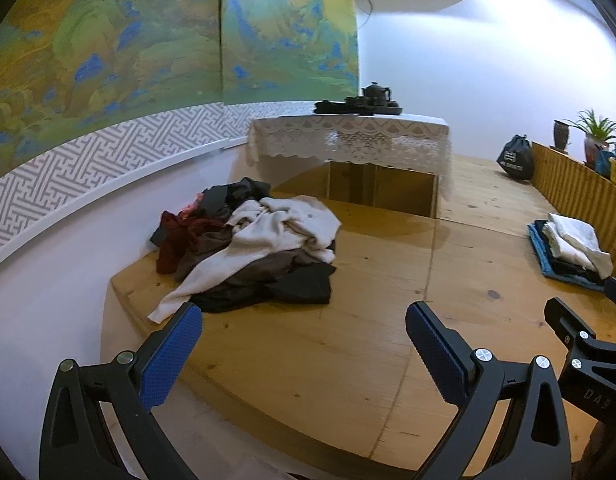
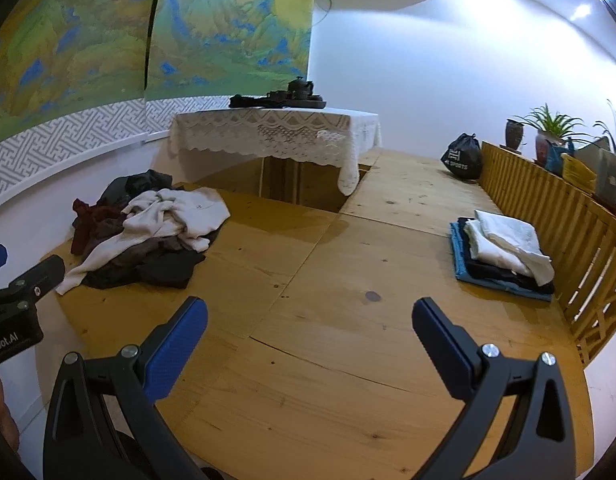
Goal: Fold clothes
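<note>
Left wrist view, wooden platform [image 1: 308, 360], clothes pile [image 1: 247, 248], landscape mural [image 1: 107, 40], both grippers spread wide, empty.

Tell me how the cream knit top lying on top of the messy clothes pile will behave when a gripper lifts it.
The cream knit top is crumpled, so it will probably hang limp. One sleeve trails over the wooden platform and would likely dangle. It drapes over the dark garments, so it might drag them. Both the left gripper and right gripper are open.
</note>
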A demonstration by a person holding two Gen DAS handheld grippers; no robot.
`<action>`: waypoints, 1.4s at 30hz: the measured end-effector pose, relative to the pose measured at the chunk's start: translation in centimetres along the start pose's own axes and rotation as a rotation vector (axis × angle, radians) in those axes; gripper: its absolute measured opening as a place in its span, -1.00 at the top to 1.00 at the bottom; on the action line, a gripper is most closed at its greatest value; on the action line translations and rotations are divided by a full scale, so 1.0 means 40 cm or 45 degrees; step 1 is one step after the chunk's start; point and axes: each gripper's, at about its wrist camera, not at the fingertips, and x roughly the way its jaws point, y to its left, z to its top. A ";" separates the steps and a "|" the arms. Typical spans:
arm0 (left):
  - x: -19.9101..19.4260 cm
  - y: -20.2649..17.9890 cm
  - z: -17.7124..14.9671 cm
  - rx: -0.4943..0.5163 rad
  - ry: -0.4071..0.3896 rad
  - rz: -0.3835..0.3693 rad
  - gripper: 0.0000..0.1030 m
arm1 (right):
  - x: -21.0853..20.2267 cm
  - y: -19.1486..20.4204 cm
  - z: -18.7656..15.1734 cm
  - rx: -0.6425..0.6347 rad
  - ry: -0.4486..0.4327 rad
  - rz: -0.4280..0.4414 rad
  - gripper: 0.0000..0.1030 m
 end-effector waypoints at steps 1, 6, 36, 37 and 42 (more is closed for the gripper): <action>0.005 0.006 0.001 -0.004 0.002 0.010 -0.99 | 0.009 0.004 0.001 0.003 0.009 0.013 -1.00; 0.041 0.049 0.010 -0.021 0.008 0.047 -0.99 | 0.054 0.035 0.010 -0.023 0.048 0.055 -1.00; 0.487 0.380 0.138 -0.131 0.077 0.154 -0.98 | 0.746 0.375 0.225 -0.252 0.256 0.418 -1.00; 0.505 0.389 0.139 -0.131 0.080 0.151 -0.98 | 0.784 0.396 0.227 -0.265 0.286 0.428 -1.00; 0.563 0.437 0.129 -0.111 0.087 0.177 -0.98 | 0.916 0.500 0.235 -0.372 0.287 0.427 -1.00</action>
